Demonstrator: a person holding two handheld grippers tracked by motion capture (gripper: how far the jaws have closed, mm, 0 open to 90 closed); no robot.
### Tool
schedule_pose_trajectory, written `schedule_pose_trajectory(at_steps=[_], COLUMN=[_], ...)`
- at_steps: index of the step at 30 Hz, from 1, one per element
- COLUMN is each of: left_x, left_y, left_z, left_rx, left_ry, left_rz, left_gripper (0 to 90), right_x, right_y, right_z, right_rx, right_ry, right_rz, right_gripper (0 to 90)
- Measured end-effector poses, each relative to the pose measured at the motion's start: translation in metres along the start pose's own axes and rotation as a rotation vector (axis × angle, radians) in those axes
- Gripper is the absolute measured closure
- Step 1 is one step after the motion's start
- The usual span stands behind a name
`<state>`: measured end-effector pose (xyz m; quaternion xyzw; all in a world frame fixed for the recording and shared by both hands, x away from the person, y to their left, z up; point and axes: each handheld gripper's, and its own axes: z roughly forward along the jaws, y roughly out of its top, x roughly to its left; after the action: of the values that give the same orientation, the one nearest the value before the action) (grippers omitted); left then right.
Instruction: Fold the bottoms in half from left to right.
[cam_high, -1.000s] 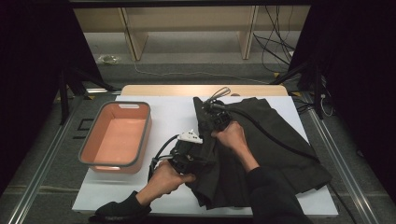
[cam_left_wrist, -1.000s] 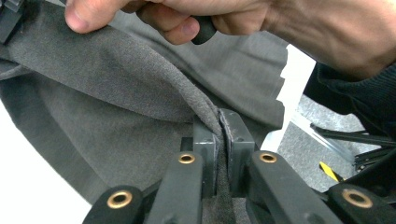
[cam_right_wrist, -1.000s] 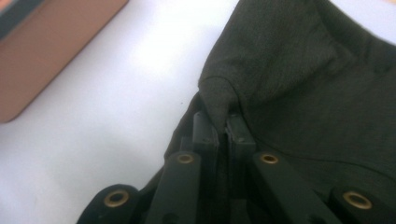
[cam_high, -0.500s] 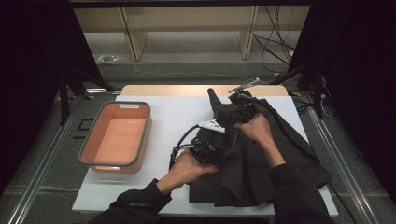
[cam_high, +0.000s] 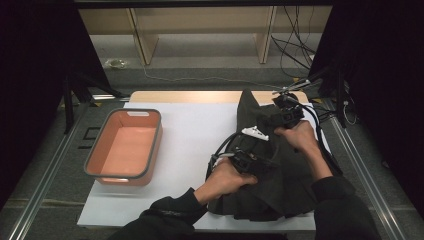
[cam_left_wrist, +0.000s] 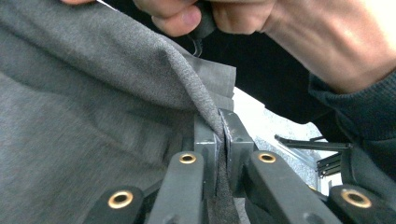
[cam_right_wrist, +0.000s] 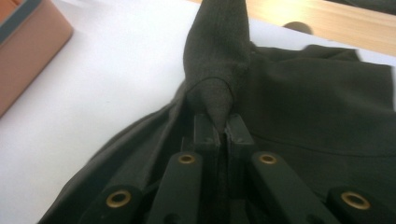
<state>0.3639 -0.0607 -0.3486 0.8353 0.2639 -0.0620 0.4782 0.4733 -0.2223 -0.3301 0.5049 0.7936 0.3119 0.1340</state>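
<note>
A dark grey garment (cam_high: 280, 175), heaped at the white table's (cam_high: 190, 135) right edge, is clamped in folds by the closed left gripper (cam_left_wrist: 223, 135) and closed right gripper (cam_right_wrist: 219, 126); an orange tub (cam_high: 125, 145) is set near the left edge.

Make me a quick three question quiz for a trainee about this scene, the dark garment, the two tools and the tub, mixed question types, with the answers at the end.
1. True or false: the left tool is shut on the dark garment.
2. The orange tub is: A) holding the garment, B) empty, C) tipped over.
3. Fill in: the right tool pinches a fold of the garment's ____ end, by the wooden strip.

Key: 1 true; 2 B; 3 far.
</note>
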Motion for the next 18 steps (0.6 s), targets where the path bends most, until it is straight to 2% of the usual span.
schedule_pose_trajectory(at_steps=[5, 10, 18], left_x=[0.001, -0.003, -0.004], left_y=[0.012, 0.019, 0.019], left_z=[0.009, 0.025, 0.046], left_rx=[-0.005, 0.006, 0.022], left_ry=[-0.042, -0.045, -0.058], left_rz=[-0.037, -0.036, -0.063], left_gripper=[84.8, 84.4, 82.1], right_x=[-0.016, -0.028, -0.049], right_y=[0.000, -0.001, -0.010], right_z=[-0.013, -0.019, -0.020], right_rx=[-0.010, -0.008, -0.011], right_ry=[-0.032, -0.053, -0.074], right_rz=[0.015, 0.031, 0.059], right_gripper=[86.7, 86.7, 86.5])
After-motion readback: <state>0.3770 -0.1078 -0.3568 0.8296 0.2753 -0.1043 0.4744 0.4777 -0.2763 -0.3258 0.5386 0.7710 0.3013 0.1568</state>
